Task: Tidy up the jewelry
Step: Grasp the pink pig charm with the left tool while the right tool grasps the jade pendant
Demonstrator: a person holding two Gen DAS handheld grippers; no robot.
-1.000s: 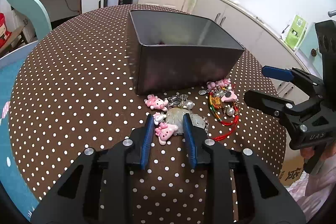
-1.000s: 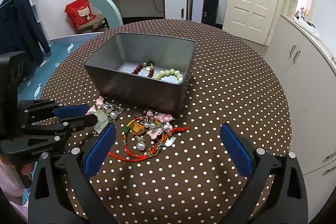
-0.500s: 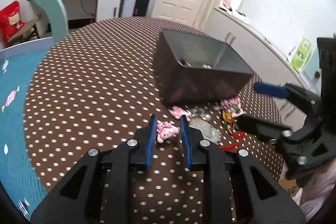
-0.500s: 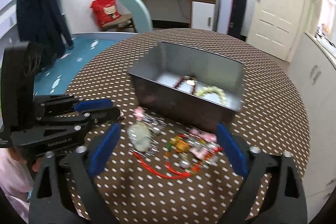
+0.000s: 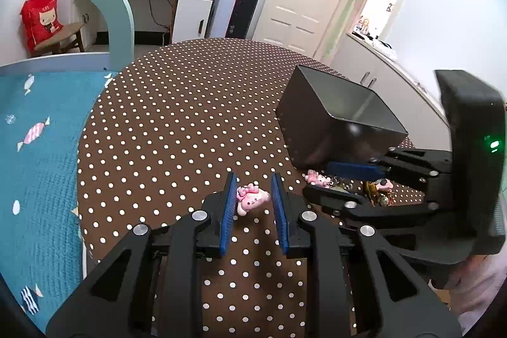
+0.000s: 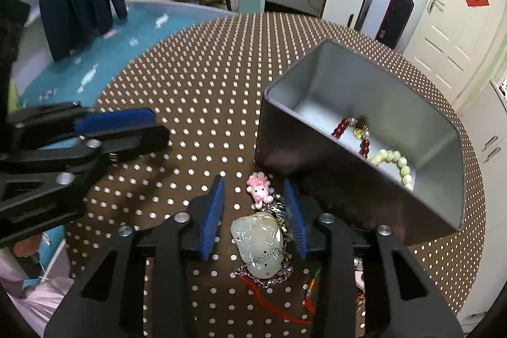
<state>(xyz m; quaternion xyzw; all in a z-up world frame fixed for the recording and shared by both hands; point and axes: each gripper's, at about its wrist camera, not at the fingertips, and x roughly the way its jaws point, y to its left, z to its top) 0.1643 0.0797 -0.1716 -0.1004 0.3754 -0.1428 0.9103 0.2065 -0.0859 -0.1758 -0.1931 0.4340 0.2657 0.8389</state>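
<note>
From the left wrist view, the left tool (image 5: pixel 253 197) points downward at a slant over the brown dotted worktop (image 5: pixel 177 129). Its blue pads are drawn close together and clamp a small pink charm (image 5: pixel 250 198), which sits between them clear of the worktop. To the right, the grey metal box (image 5: pixel 336 122) stands on the worktop, and more jewelry lies in a pile (image 5: pixel 377 189) in front of it, partly hidden behind the right tool (image 5: pixel 336 181), which reaches in from the right edge with its fingers lying sideways across the view.

From the right wrist view, the right tool (image 6: pixel 255 211) tilts steeply down at the worktop (image 6: pixel 202 84). Its jaws are closing, with a gap remaining on both sides of what lies between them: a pale green carved pendant (image 6: pixel 258 243) on a silver chain (image 6: pixel 279 273) and, just beyond it, another pink charm (image 6: pixel 259 187). The pads do not press on either. A red cord (image 6: pixel 269 303) trails beneath the pendant. The box (image 6: pixel 358 141), just right of the tool, holds a dark red bead bracelet (image 6: pixel 351 132) and a pale green bead bracelet (image 6: pixel 394 160). The left tool (image 6: pixel 117 130) enters from the left edge, fingers close together.
</note>
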